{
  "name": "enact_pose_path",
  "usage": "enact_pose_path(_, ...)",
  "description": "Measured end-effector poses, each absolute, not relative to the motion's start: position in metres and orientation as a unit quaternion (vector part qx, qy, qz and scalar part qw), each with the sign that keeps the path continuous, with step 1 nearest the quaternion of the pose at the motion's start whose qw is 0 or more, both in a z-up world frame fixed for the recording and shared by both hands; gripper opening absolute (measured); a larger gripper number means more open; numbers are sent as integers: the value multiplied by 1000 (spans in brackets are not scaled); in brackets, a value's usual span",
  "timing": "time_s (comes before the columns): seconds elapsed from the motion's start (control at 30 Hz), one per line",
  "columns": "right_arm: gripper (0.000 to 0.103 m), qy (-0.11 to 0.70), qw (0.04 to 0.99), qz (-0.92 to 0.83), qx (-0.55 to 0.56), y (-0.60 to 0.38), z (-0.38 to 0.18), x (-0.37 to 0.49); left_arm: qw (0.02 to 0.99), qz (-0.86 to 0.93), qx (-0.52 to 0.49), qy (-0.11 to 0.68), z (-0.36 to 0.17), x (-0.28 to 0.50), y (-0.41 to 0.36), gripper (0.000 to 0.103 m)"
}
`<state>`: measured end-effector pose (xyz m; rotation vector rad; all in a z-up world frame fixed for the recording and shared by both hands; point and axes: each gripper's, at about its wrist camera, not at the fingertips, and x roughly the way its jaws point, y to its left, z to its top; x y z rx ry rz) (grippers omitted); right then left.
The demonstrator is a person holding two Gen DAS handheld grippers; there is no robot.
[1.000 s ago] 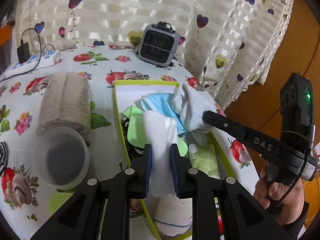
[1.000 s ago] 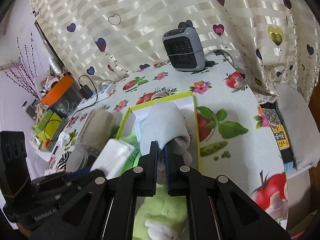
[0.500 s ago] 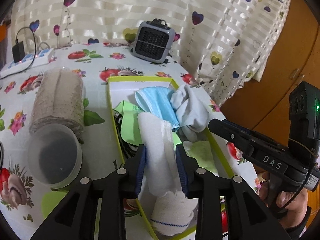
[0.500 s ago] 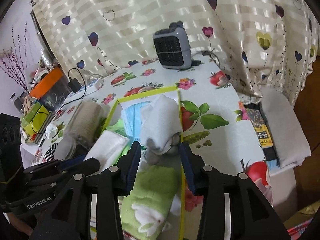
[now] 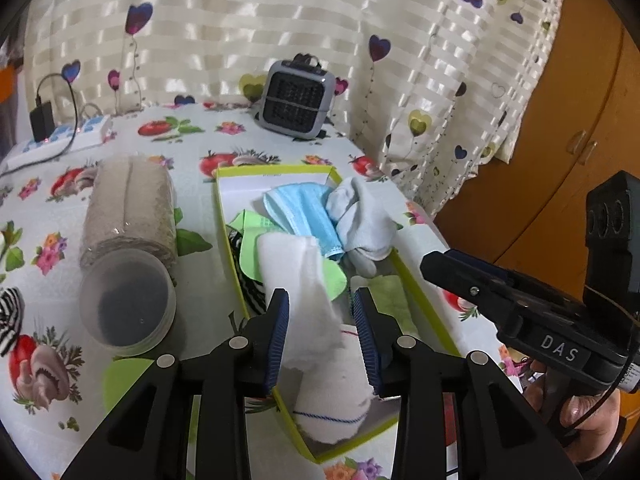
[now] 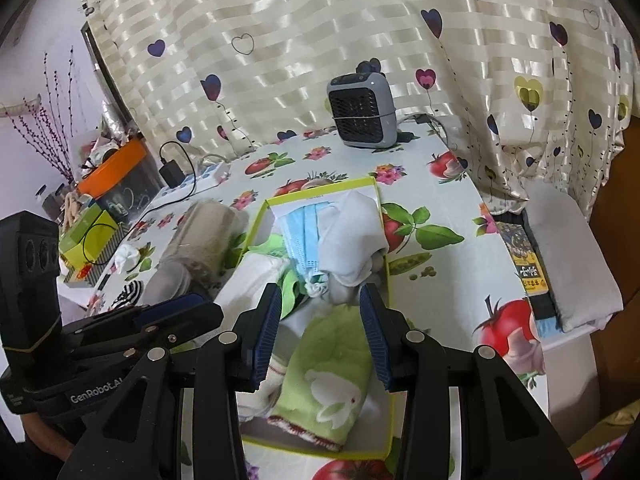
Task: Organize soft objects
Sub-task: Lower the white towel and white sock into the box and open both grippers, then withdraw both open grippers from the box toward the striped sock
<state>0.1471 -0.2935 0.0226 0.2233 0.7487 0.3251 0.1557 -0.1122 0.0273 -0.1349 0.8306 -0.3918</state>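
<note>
A yellow-green box [image 5: 222, 216] [image 6: 388, 280] on the tablecloth holds soft things: a blue face mask [image 5: 302, 208] [image 6: 302, 236], a pale grey sock [image 5: 362, 220] [image 6: 352, 236], a white cloth [image 5: 304, 280] [image 6: 256, 276], a green rabbit towel [image 6: 332, 372] and a white sock [image 5: 336, 400]. My left gripper [image 5: 322, 332] is open, its jaws either side of the white cloth, which lies loose. My right gripper [image 6: 320, 328] is open above the green towel, just short of the grey sock.
A beige roll in a clear tube [image 5: 128, 216] lies left of the box with a round plastic lid [image 5: 128, 308] before it. A grey fan heater [image 5: 298, 100] [image 6: 362, 110] stands at the back. A power strip [image 5: 60, 140] and a striped cloth [image 5: 10, 320] are at the left.
Both grippers have opened. The left let go of the white cloth and the right let go of the grey sock, both now lying in the box. Both grippers drew back a little.
</note>
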Motion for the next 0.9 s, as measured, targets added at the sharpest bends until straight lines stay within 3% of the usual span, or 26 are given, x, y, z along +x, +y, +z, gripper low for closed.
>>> enact_pose_path(0.9, 42, 325, 923, 190, 84, -262, 52, 94, 913, -162, -35, 372, 56, 102, -93, 32)
